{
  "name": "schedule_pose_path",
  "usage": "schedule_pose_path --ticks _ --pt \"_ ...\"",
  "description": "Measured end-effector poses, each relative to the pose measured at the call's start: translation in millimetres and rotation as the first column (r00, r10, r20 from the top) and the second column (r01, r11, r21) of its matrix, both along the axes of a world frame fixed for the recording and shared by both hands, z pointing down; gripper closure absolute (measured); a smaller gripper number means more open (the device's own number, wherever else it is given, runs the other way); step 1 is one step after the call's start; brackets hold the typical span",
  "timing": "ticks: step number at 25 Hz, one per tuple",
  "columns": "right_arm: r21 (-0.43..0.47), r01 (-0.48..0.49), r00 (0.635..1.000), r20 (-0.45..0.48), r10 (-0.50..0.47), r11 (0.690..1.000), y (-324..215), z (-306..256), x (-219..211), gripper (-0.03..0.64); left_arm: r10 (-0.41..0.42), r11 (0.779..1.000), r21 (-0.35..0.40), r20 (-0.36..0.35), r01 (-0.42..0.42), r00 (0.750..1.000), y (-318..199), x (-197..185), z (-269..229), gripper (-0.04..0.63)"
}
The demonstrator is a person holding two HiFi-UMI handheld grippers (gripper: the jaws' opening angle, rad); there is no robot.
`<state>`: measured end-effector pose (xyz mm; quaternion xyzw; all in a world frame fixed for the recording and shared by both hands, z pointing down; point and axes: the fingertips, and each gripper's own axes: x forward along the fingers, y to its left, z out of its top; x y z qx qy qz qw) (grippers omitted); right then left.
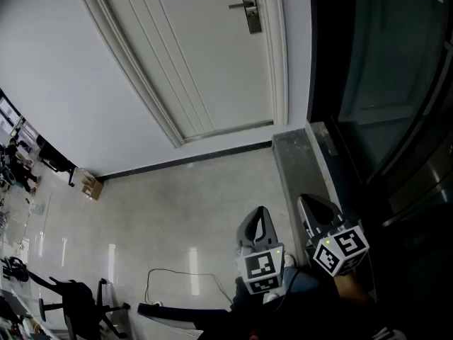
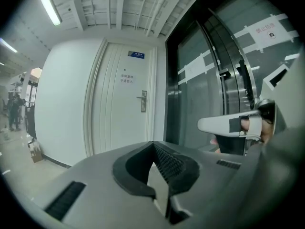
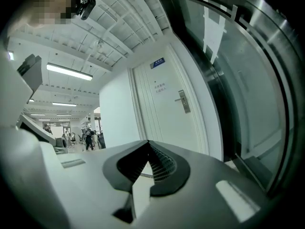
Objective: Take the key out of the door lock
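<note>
**Approach stage, before any contact.** Lower right of the head view: left gripper (image 1: 260, 212) and right gripper (image 1: 308, 201), held low and close to the person, side by side. Each has its tongs pressed together at the tips, with nothing pinched between them.

Beyond them lies glossy floor (image 1: 177, 204); at the right edge, a dark glass partition (image 1: 382, 62).

Upper centre-right: the white door (image 1: 205, 62), closed, with its lock plate (image 1: 249, 7) and lever handle (image 1: 238, 6), well apart from both grippers. The key should sit in that plate, but it is too small to make out here.

Next move, as judged: walk up to the door, spread one gripper's tongs, and line them on the key's head.

Writing: a blue nameplate (image 2: 136, 55) and a paper notice (image 2: 127, 78) on the door, and a red-printed sticker (image 2: 267, 31) on the glass; none is legible.
</note>
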<state>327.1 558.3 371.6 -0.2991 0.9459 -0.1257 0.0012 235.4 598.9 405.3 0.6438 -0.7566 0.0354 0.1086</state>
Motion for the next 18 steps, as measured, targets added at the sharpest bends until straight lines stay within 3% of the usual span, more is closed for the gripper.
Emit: schedule_pose_path --ticks 6,18 --pt "0.06 0.066 0.997 -0.032 -0.064 0.996 -66.2 -14.8 -18.0 0.615 -0.016 0.999 0.041 -0.027 0.017 1.0 -72.4 -7.4 -13.8 0.597" --pt "0.032 0.063 0.998 -0.006 -0.063 0.997 -154.6 -2.4 -43.6 0.615 -0.073 0.997 0.022 -0.063 0.074 0.995 -147.1 -42.2 -1.5 0.595"
